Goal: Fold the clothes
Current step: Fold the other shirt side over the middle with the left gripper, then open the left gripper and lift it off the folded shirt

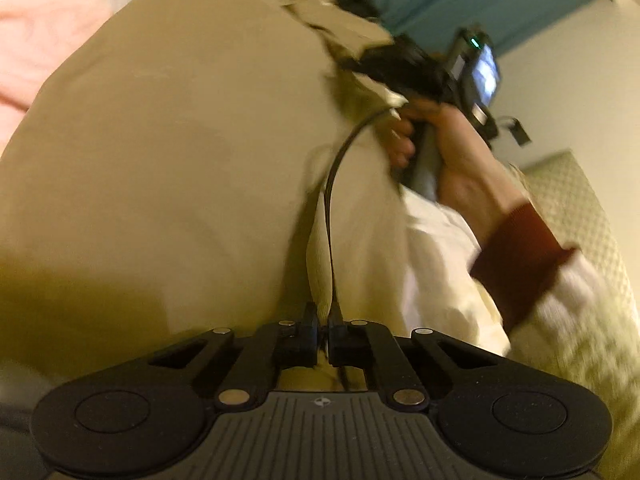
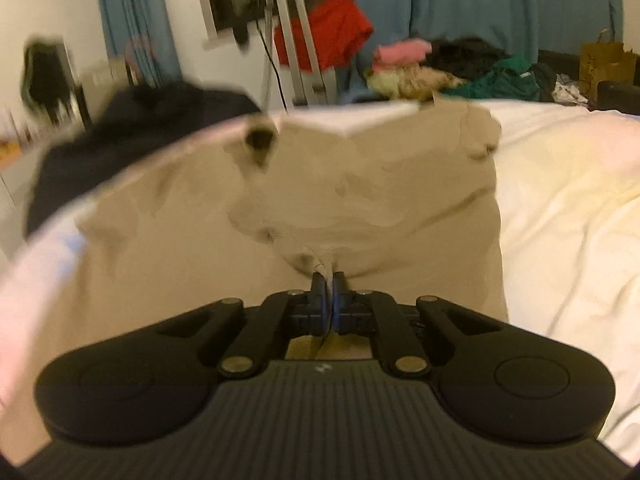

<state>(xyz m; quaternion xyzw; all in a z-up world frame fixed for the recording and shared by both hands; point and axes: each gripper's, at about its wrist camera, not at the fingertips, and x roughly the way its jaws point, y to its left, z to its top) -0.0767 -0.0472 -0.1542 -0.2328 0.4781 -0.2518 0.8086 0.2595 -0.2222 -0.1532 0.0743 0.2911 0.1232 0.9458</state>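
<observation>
Over the white bed [image 2: 560,208] a tan garment [image 2: 360,184] hangs stretched between my two tongs. My left gripper [image 1: 323,318] is pressed together, pinching one edge of the garment beside a black cable [image 1: 332,184] running up from my fingers. My right gripper [image 2: 330,280] is likewise closed on a bunched fold of the same cloth. Beyond the bed's far edge sit a heap of clothes [image 2: 452,68], a red garment [image 2: 328,36], blue curtains [image 2: 480,0] and a brown paper bag [image 2: 604,66]. A dark garment [image 2: 132,136] lies at the bed's left edge, behind the tan cloth.
</observation>
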